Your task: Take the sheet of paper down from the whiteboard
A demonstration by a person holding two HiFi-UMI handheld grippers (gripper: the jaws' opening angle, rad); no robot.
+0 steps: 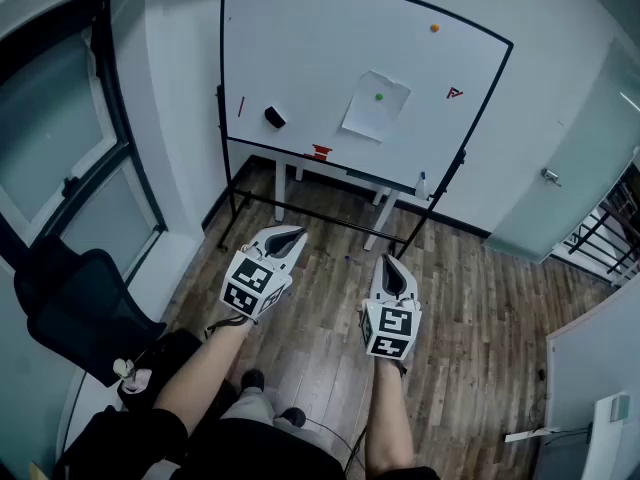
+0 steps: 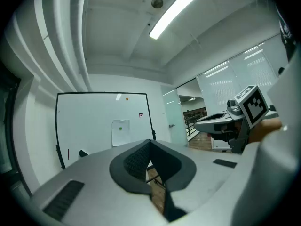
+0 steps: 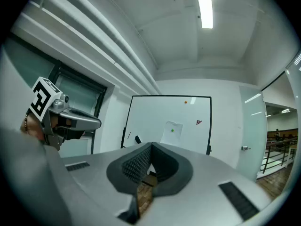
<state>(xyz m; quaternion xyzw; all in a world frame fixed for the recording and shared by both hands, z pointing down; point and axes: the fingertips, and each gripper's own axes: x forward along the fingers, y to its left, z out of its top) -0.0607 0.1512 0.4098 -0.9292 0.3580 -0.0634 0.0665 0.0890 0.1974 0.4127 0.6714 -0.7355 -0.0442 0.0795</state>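
Note:
A white sheet of paper [image 1: 376, 106] hangs on the whiteboard [image 1: 300, 48], pinned by a green magnet [image 1: 379, 96]. Both grippers are held level well short of the board, over the wooden floor. My left gripper [image 1: 284, 234] is shut with nothing in it, and so is my right gripper [image 1: 390, 264]. In the left gripper view the paper [image 2: 120, 132] shows far beyond the closed left gripper [image 2: 150, 145]. The right gripper view shows the paper [image 3: 172, 132] above the closed right gripper [image 3: 151, 148].
On the board are an orange magnet [image 1: 434, 28], a black eraser [image 1: 275, 117] and a red mark [image 1: 455, 93]; a red item [image 1: 320, 152] lies on its tray. A black office chair [image 1: 75, 308] stands at the left by a window [image 1: 60, 158]. A glass door [image 1: 560, 178] is at the right.

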